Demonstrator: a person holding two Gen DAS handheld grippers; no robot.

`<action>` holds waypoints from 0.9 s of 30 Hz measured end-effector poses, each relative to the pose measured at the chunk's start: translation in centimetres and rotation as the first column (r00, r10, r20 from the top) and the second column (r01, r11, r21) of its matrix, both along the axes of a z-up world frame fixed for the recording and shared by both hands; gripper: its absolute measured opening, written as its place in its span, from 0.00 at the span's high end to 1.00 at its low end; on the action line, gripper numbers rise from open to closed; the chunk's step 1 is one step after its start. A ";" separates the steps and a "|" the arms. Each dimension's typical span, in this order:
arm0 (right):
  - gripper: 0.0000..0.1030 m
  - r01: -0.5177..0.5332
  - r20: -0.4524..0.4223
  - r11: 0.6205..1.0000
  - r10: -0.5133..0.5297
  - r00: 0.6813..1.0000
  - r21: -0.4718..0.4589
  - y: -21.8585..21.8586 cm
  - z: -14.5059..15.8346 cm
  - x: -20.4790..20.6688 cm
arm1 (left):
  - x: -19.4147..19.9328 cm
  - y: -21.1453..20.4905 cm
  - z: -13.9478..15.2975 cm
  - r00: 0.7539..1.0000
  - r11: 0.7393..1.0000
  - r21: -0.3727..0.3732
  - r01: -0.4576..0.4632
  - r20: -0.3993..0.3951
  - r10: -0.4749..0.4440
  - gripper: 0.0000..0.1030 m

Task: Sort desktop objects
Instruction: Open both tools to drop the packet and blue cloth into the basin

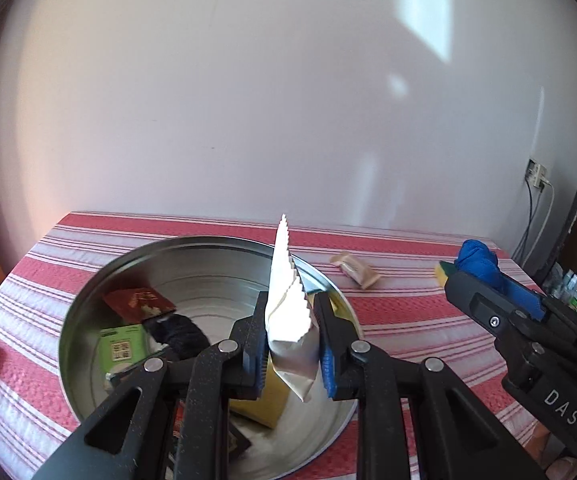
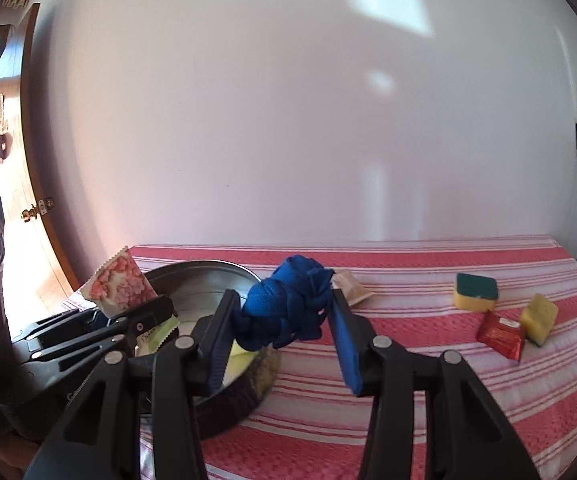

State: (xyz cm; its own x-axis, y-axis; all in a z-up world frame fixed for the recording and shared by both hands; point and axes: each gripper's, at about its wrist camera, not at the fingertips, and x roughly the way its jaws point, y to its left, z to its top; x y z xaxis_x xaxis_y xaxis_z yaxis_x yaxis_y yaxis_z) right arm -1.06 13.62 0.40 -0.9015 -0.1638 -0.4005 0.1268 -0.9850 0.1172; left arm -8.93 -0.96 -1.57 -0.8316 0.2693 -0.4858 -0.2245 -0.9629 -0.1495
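Left gripper [image 1: 290, 322] pinches one silver sachet [image 1: 288, 320] over the round metal tin [image 1: 88, 304]; right gripper [image 2: 284, 312] clamps one knotted blue cloth [image 2: 288, 304]. Two yellow sponges [image 2: 475, 292] sit near the striped tablecloth's [image 2: 408, 380] right edge.

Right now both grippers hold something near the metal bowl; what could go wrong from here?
1. The left gripper pinches the snack packet only by its lower part; it may slip or twist before release.
2. The knotted blue cloth bulges beyond the right gripper and might snag the metal bowl's rim.
3. The two grippers are close together and could collide.
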 end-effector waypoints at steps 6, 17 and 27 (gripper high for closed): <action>0.56 -0.044 -0.024 0.999 0.044 0.999 0.007 -3.5 0.4 -2.5 | -1.7 -3.5 -0.2 0.995 0.995 -0.006 -0.103 0.015 0.103 0.78; 0.56 -0.047 0.042 0.999 0.046 0.998 0.010 -7.0 0.0 -7.8 | -4.7 -5.9 -1.5 0.968 0.966 -0.102 -0.237 0.064 0.244 0.78; 0.25 -0.060 0.043 0.996 0.063 0.997 -0.068 -5.6 -1.2 -9.0 | -5.6 -6.1 -2.9 0.951 0.951 -0.124 -0.282 0.096 0.294 0.30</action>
